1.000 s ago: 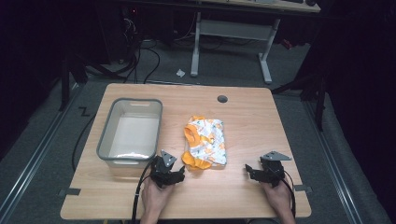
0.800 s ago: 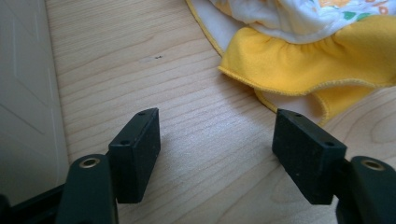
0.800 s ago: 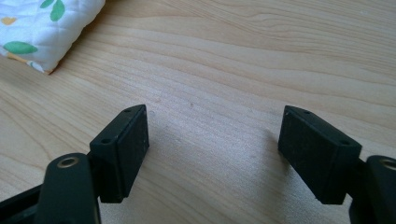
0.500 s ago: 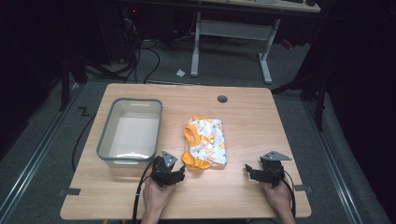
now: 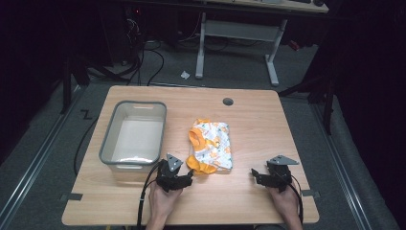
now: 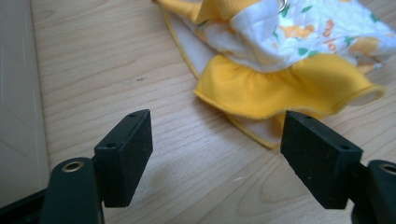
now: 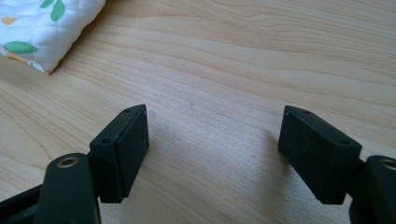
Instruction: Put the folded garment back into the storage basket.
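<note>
Cloth (image 6: 280, 51) lies just ahead of my left claw (image 6: 217, 154), right jaw tip near the yellow frill, bin (image 5: 134, 134) off its left. Jaws just reopened wide, nothing between; grab not started. Right claw (image 7: 215, 154) wide, idle.

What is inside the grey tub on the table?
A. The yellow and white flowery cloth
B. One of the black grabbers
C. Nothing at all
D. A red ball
C: the grey tub shows a bare pale bottom in the high view, while the flowery cloth lies on the table beside it and the left gripper sits outside, near the cloth's yellow edge.
</note>
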Motion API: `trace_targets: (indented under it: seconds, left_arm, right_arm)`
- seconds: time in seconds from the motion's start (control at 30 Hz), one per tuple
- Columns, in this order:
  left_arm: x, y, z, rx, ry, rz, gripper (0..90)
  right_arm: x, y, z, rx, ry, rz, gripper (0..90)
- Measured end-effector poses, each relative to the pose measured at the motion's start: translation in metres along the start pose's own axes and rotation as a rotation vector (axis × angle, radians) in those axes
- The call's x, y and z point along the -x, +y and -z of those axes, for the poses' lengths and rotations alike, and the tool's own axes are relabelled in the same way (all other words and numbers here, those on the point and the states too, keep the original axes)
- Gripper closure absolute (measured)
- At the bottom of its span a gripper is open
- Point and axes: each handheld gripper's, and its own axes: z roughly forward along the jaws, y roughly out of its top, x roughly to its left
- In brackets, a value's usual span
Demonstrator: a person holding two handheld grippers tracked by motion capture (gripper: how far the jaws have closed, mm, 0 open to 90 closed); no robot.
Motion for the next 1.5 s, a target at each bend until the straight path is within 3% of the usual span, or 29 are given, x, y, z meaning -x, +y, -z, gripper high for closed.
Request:
trace_targets:
  seconds: [0.1,0.4,0.73,0.97,1.2,1.33,1.5]
  left_arm:
    - [0.003,0.009,0.001,0.004,-0.029,0.007,23.7]
    - [0.010,0.031,-0.006,0.007,-0.047,0.011,23.2]
    - [0.013,0.051,-0.019,-0.015,-0.029,-0.006,22.2]
    - [0.007,0.067,-0.035,-0.025,-0.049,0.043,20.8]
    - [0.010,0.084,-0.048,-0.044,-0.023,0.026,20.7]
    - [0.008,0.086,-0.055,-0.044,-0.015,0.049,21.0]
    - [0.002,0.083,-0.069,-0.088,0.017,0.060,20.5]
  right_arm:
    - [0.000,0.000,0.000,0.000,0.000,0.000,24.8]
    - [0.000,0.000,0.000,-0.001,0.001,0.002,24.9]
    - [0.000,0.000,0.000,-0.001,0.002,0.003,24.8]
    - [0.000,0.000,0.000,-0.001,0.002,0.003,24.8]
    - [0.000,0.000,0.000,-0.001,0.002,0.003,24.9]
    - [0.000,0.000,0.000,-0.001,0.002,0.003,24.8]
    - [0.000,0.000,0.000,-0.001,0.001,0.003,24.8]
